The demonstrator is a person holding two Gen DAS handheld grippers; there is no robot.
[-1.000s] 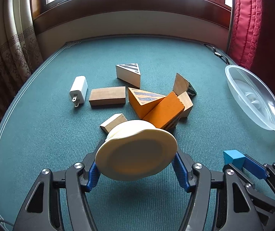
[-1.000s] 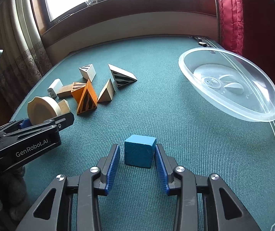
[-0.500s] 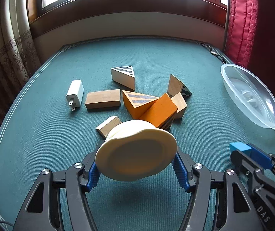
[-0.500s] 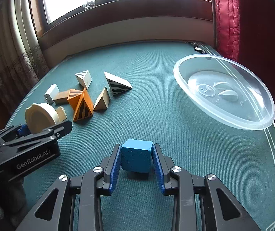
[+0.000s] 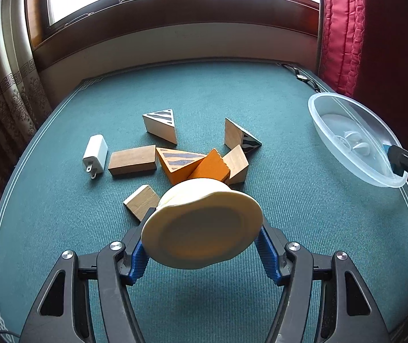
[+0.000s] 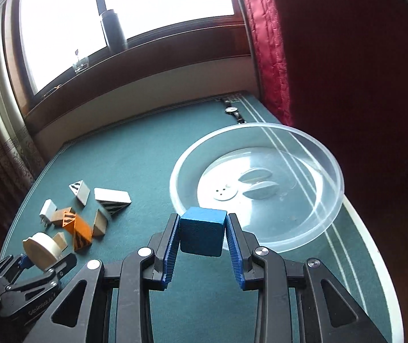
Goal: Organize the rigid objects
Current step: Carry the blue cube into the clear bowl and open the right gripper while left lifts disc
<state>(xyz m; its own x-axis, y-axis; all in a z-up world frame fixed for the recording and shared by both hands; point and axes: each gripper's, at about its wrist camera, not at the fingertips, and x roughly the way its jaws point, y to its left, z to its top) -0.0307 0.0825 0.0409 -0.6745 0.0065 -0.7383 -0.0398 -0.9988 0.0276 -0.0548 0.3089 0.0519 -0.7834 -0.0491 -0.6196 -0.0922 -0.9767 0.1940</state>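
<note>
Right gripper (image 6: 203,232) pinches the blue cube (image 6: 202,234), which a second ago sat on the desk (image 6: 152,143) between its spread jaws; these have just closed and now carry it at the near rim of the clear bowl (image 6: 329,211) ahead. Left gripper (image 5: 202,238) clamps the cream disc (image 5: 202,228) as before, hiding part of the wooden blocks (image 5: 204,163) beyond. In the left wrist view, the right gripper is a cut-off sliver behind the bowl.
</note>
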